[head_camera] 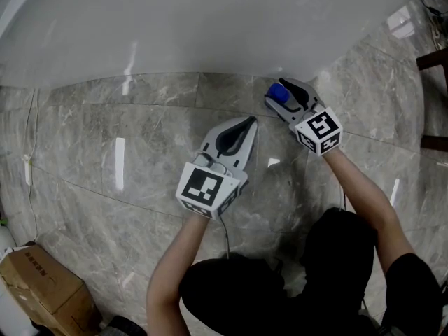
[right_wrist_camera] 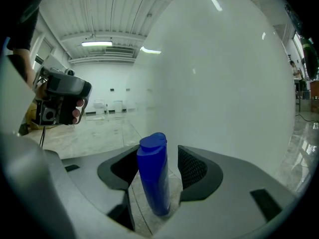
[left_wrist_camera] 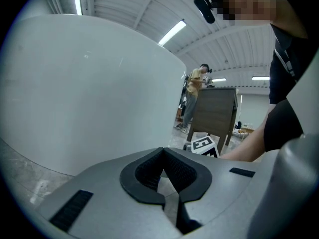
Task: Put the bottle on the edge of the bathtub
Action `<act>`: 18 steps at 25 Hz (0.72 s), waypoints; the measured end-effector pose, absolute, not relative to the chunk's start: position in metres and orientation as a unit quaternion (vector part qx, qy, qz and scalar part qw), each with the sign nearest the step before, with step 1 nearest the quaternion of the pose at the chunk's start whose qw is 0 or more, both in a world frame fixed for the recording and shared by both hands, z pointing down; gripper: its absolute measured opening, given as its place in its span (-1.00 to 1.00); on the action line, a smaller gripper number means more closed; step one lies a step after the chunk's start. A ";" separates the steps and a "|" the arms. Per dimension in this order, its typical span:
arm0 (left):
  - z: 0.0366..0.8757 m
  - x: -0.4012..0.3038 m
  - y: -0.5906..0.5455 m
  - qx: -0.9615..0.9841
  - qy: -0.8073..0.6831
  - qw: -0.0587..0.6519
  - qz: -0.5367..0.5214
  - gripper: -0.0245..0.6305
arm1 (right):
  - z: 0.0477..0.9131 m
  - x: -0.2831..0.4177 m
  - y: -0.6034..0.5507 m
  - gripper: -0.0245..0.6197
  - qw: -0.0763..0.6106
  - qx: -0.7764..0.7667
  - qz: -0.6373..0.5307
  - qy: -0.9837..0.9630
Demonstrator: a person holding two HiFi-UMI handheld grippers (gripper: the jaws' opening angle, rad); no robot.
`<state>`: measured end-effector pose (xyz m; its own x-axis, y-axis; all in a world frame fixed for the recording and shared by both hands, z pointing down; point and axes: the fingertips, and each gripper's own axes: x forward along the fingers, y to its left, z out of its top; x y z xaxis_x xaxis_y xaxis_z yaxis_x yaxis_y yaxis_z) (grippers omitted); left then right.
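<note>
A blue bottle stands upright on the grey marble floor, close against the foot of the white bathtub. My right gripper is around it, jaws open. In the right gripper view the bottle stands between the pads with a clear gap to the right pad; the bathtub wall rises just behind. My left gripper hovers over the floor to the left of the bottle, shut and holding nothing. Its tips meet, and the bathtub is in front of it.
A cardboard box sits on the floor at the lower left. A thin cable runs along the floor at the left. Dark furniture legs stand at the right edge. A wooden cabinet and a person stand farther off.
</note>
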<state>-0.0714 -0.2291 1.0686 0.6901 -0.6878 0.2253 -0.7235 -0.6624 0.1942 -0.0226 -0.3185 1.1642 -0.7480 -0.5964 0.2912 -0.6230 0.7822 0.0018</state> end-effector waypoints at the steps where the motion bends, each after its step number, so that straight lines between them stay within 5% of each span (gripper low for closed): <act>1: 1.068 -0.071 -0.229 0.909 -0.388 0.136 0.067 -0.89 | 1.163 -0.022 -0.318 -0.28 0.138 0.325 0.049 -0.934; 18: 1.020 -0.082 -0.208 0.917 -0.363 0.118 0.116 -0.89 | 1.078 -0.015 -0.284 -0.26 0.138 0.322 0.065 -0.934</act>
<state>-0.0817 -0.2077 1.0196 0.7092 -0.6387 0.2984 -0.6934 -0.7083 0.1320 -0.0155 -0.2837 1.0780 -0.7546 -0.5839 0.2996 -0.6195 0.7843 -0.0318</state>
